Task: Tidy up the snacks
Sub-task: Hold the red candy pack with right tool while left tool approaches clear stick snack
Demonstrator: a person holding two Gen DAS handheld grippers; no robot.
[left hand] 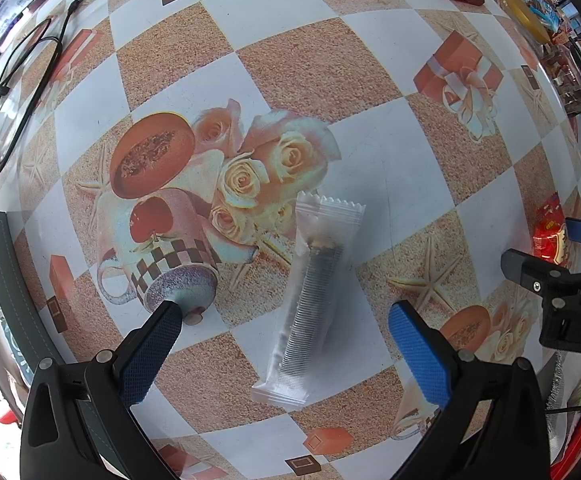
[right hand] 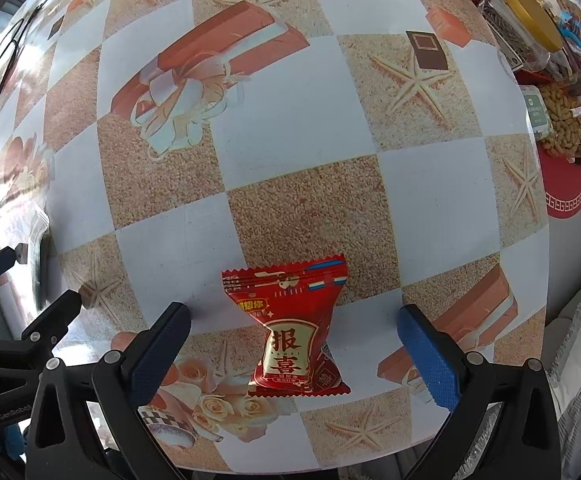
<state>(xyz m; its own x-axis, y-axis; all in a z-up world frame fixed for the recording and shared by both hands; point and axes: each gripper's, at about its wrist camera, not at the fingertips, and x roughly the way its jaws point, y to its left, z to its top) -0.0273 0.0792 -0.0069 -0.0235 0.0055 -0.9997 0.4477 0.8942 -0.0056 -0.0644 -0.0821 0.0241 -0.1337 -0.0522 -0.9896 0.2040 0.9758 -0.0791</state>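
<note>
Left wrist view: left tongs [left hand: 286,344] released, straddling clear-wrapped snack bar [left hand: 314,296] lying on counter [left hand: 298,68]. Right tongs [right hand: 294,340] released, straddling red candy packet [right hand: 290,328] on counter.

Left tool [left hand: 286,344] spread wide, angled downward; right tool [right hand: 294,344] likewise.

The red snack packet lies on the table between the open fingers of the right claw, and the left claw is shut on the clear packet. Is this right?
Not quite. The left claw is open too; the clear packet lies loose on the table between its fingers, as the left wrist view shows. The rest holds: red snack packet, right claw.
</note>
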